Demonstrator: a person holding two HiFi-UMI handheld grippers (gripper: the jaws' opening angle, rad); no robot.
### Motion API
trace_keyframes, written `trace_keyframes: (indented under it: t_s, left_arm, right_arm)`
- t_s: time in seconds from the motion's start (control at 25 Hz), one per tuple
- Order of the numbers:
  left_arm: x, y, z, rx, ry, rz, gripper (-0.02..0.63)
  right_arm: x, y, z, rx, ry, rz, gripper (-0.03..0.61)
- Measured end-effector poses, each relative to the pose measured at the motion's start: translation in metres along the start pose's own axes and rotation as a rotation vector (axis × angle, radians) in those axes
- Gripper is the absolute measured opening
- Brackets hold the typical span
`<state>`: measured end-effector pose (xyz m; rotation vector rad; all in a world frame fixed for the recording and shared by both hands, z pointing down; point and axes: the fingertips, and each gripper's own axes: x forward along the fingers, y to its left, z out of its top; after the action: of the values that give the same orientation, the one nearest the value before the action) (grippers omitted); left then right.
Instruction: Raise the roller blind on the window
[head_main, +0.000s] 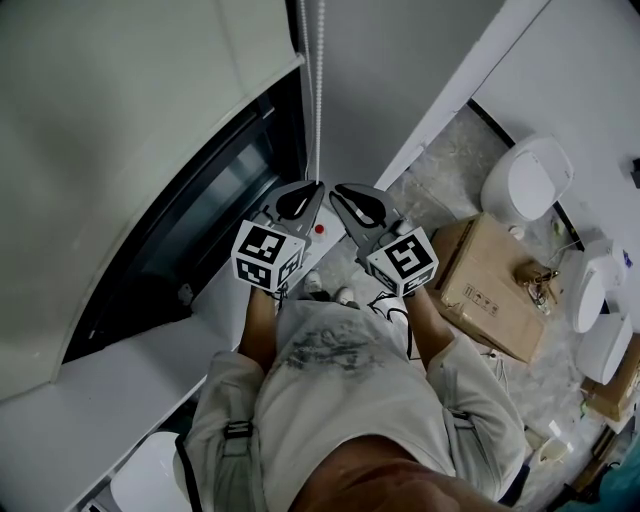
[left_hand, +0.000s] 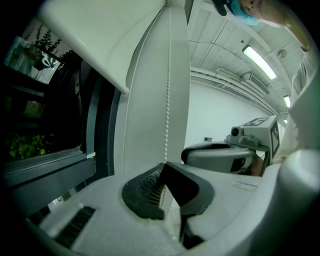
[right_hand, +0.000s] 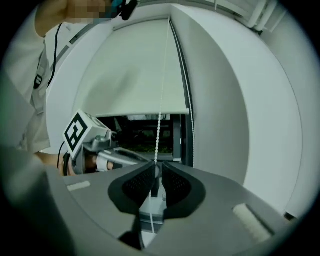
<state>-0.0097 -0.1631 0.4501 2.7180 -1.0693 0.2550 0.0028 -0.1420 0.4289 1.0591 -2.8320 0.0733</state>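
Firmly, ribbed black jaws of left gripper (left_hand: 164, 169) pinch white beaded chain (left_hand: 167, 100).

To your right a brown cardboard box (head_main: 490, 285) lies on the pale marbled floor (head_main: 440, 160), with three white rounded shells (head_main: 527, 178) just beyond it. Green leafy plants (left_hand: 22, 145) show outdoors, and a long strip light (left_hand: 259, 62) glows overhead.

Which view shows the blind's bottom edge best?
Right gripper view: the roller blind spans full width, bottom edge level above the window. Left gripper view catches one corner; head view sees it steeply foreshortened.
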Motion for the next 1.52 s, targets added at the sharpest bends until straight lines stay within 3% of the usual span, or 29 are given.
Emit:
trace_keyframes:
  t_s: [0.4, 0.56, 1.24, 1.36, 1.52]
  left_arm:
    - [-0.002, -0.001, -0.001, -0.001, 0.000, -0.001, 0.011]
    - [-0.003, -0.001, 0.000, 0.001, 0.000, -0.001, 0.011]
    - [-0.005, -0.008, 0.000, 0.004, -0.001, -0.020, 0.011]
    - [-0.006, -0.008, 0.000, 0.000, -0.005, -0.022, 0.011]
    - [-0.006, -0.007, -0.001, -0.010, -0.014, -0.021, 0.011]
  right_arm:
    - [0.002, 0.007, 0.098, -0.107, -0.145, 0.037, 0.058]
    - [0.004, 0.008, 0.127, -0.105, -0.187, 0.051, 0.063]
    - [0.018, 0.000, 0.175, -0.126, -0.208, 0.068, 0.071]
    - [0.019, 0.001, 0.177, -0.122, -0.205, 0.067, 0.019]
    - [0.020, -0.001, 0.176, -0.105, -0.201, 0.045, 0.011]
